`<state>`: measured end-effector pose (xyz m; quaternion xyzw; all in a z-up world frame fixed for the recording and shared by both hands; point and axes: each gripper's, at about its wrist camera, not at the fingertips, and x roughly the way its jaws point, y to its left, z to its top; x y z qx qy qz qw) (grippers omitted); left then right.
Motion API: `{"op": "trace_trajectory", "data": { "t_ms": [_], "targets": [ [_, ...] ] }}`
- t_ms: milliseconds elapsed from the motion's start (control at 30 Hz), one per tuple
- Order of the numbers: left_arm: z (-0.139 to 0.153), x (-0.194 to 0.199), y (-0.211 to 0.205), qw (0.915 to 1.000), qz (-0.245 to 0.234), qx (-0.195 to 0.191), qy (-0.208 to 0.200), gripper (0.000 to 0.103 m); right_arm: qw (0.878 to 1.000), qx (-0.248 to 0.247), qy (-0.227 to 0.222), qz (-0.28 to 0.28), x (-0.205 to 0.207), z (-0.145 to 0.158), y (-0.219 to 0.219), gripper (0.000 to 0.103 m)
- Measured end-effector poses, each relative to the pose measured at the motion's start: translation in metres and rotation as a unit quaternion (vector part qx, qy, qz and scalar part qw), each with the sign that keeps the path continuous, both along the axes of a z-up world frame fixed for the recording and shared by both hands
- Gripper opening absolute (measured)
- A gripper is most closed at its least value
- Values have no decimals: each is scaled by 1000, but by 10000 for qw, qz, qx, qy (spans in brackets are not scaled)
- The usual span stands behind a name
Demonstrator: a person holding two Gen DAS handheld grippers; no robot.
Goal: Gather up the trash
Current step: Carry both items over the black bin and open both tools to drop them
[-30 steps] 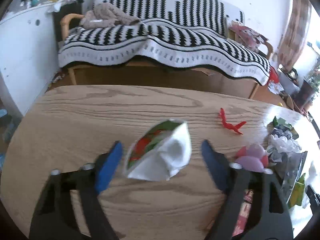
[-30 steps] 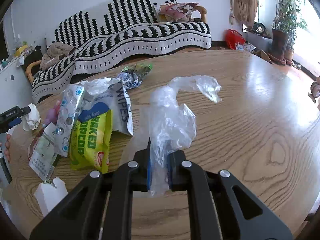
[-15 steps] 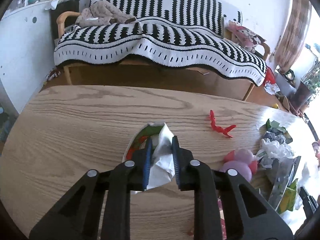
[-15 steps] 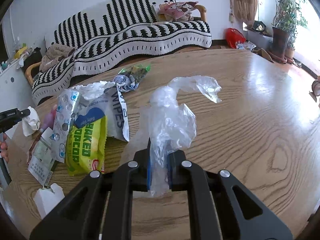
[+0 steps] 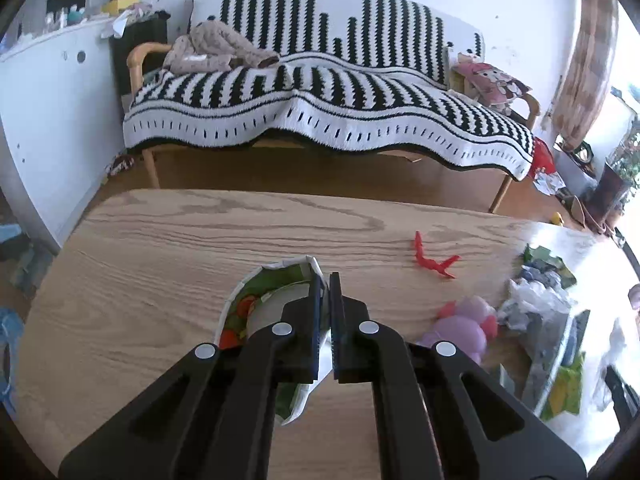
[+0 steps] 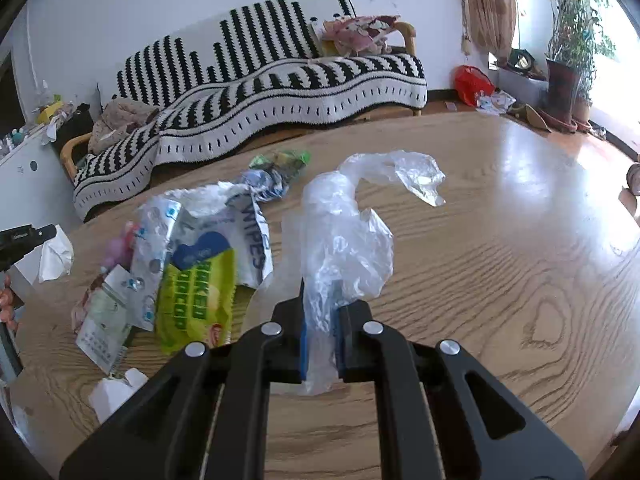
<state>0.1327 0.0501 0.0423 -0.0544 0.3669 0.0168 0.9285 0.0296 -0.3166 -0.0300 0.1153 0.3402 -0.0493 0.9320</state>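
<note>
A white paper wrapper [image 5: 272, 292] with a green and red printed inside hangs a little above the wooden table [image 5: 160, 248]. My left gripper [image 5: 329, 280] is shut on its right edge, and the fingers hide much of the wrapper. The right wrist view shows the same left gripper [image 6: 24, 240] at the far left with the white wrapper [image 6: 56, 256] in it. My right gripper [image 6: 320, 296] is shut on a crumpled clear plastic bag [image 6: 344, 236], whose top flops to the right over the table [image 6: 500, 240].
Between the two grippers lies a heap of trash: a yellow-green popcorn bag [image 6: 196, 296], a wipes packet [image 6: 248, 232], a crumpled green and blue wrapper [image 6: 276, 168] and pink and purple pieces [image 5: 464, 324]. A red plastic scrap [image 5: 432, 260] lies apart. A striped sofa [image 5: 320, 100] stands beyond the table's far edge.
The left jaws closed from wide open onto the white wrapper and lifted it slightly off the table. The right gripper kept still with the plastic bag.
</note>
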Motion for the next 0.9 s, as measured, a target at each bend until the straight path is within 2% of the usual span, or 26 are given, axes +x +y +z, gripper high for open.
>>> {"op": "trace_trajectory", "data": {
  "t_ms": [100, 233, 333, 433, 533, 633, 733, 800, 833, 900],
  "targets": [
    [12, -25, -8, 9999, -107, 15, -85, 3, 10000, -2, -25, -35, -1, 2, 0, 7],
    [32, -67, -31, 9992, -369, -112, -110, 3, 9990, 434, -107, -10, -16, 15, -8, 6],
    [60, -108, -71, 9954, -925, -83, -241, 3, 9974, 599, -406, 32, -53, 43, -15, 5],
    [95, -157, -120, 9854, -1612, -205, -514, 3, 9957, 649, -662, -4, -95, 69, -31, 5],
    [117, -204, -179, 9672, -2411, -480, -641, 3, 9934, 689, -901, -176, -151, 95, -61, 5],
    [112, -245, -245, 9420, -3261, -673, -423, 3, 9926, 685, -913, -403, -207, 106, -95, 5],
    [75, -280, -313, 9119, -3987, -965, 147, 3, 9921, 799, -677, -695, -258, 96, -130, 5],
    [44, -294, -344, 8939, -4275, -1221, 569, 3, 9921, 767, -401, -910, -288, 76, -149, 5],
    [25, -304, -362, 8860, -4391, -1285, 760, 3, 9912, 837, -252, -996, -300, 64, -159, 5],
    [-6, -318, -390, 8759, -4547, -1226, 1045, 3, 9847, 1253, 204, -1196, -323, 24, -180, 5]
  ]
}}
